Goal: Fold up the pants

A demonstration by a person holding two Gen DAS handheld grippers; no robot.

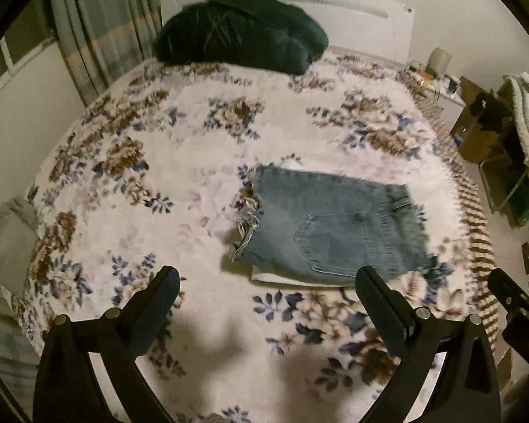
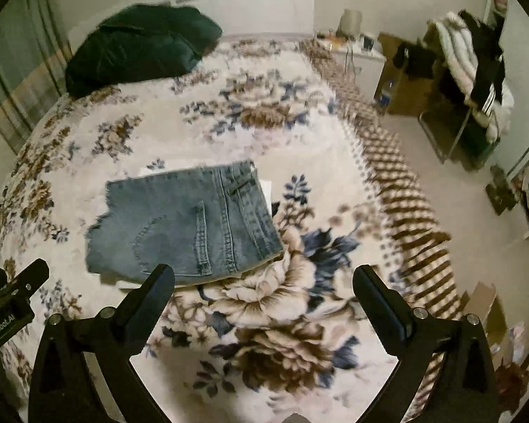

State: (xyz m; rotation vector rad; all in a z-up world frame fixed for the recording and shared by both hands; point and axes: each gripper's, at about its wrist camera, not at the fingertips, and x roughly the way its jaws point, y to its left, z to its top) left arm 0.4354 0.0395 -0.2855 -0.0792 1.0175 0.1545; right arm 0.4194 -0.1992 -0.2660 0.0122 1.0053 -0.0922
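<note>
A pair of light blue jeans (image 1: 328, 225) lies folded into a compact rectangle on the floral bedspread (image 1: 165, 176), back pocket up, frayed hems at its left edge. It also shows in the right wrist view (image 2: 187, 222). My left gripper (image 1: 268, 282) is open and empty, held above the bed just in front of the jeans. My right gripper (image 2: 264, 278) is open and empty, in front of the jeans' right end. The right gripper's body shows at the left wrist view's right edge (image 1: 518, 303).
A dark green cushion (image 1: 239, 31) lies at the head of the bed by the white headboard (image 1: 363, 10). A nightstand (image 2: 359, 53), cardboard boxes (image 2: 402, 81) and a clothes-laden chair (image 2: 469, 81) stand right of the bed. Curtains (image 1: 98, 24) hang on the left.
</note>
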